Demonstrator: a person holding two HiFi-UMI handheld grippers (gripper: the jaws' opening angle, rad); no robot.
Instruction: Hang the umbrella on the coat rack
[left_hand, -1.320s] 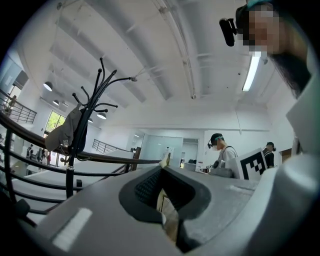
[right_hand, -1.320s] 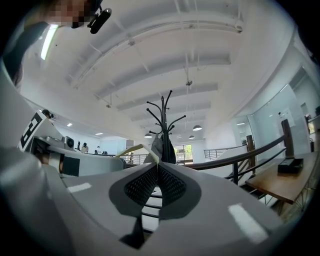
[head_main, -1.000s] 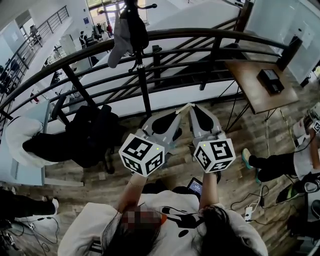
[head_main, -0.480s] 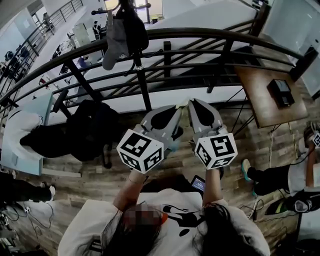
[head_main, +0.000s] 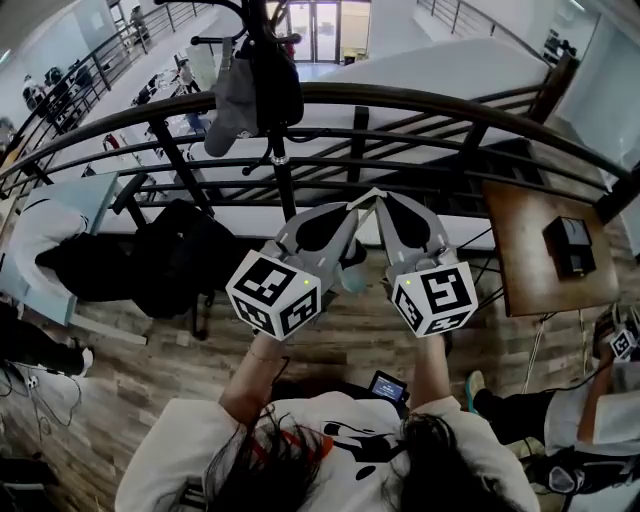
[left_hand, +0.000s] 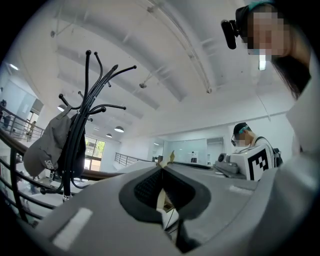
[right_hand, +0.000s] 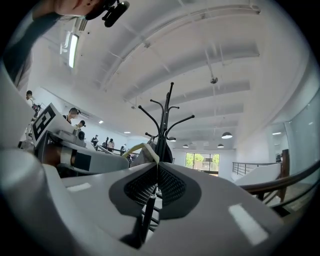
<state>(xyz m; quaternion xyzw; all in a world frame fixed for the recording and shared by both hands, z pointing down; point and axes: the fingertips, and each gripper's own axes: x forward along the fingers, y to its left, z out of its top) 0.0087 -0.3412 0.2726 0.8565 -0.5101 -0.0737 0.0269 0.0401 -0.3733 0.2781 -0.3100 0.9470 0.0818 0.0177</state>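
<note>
Daylight fills a big white hall, seen from an upper landing with plank flooring (head_main: 150, 360) and a curved dark railing (head_main: 420, 100) at its far edge. At the right stands a brown wooden desk (head_main: 525, 270) with a small black device (head_main: 572, 245) on it. A person in a white top (head_main: 45, 250) bends low at the far left, and another sits on the floor at the near right (head_main: 560, 410).

Just inside the railing, left of centre, rises the black coat rack (head_main: 283, 185). A grey cap (head_main: 230, 110) and a dark garment (head_main: 275, 80) hang from its upper hooks. The left gripper view shows its curved arms (left_hand: 75, 145) off to the left with the cap (left_hand: 47, 147) on them. The right gripper view has the rack (right_hand: 164, 125) straight ahead.

The person holds both grippers side by side near the rack's pole, marker cubes toward the body and tips meeting. The left gripper (head_main: 362, 203) has its tongs pressed together, a pale sliver poking out at the tip (left_hand: 162, 166). The right gripper (head_main: 381, 198) has its tongs closed as well (right_hand: 157, 164). From their tip a thin yellowish strap (right_hand: 137, 148) loops across to the left gripper.

Of the umbrella (head_main: 352, 278), only a pale grey-blue rounded part shows, low between the two grippers. The rest is hidden beneath them, and it is not yet on the rack.
</note>
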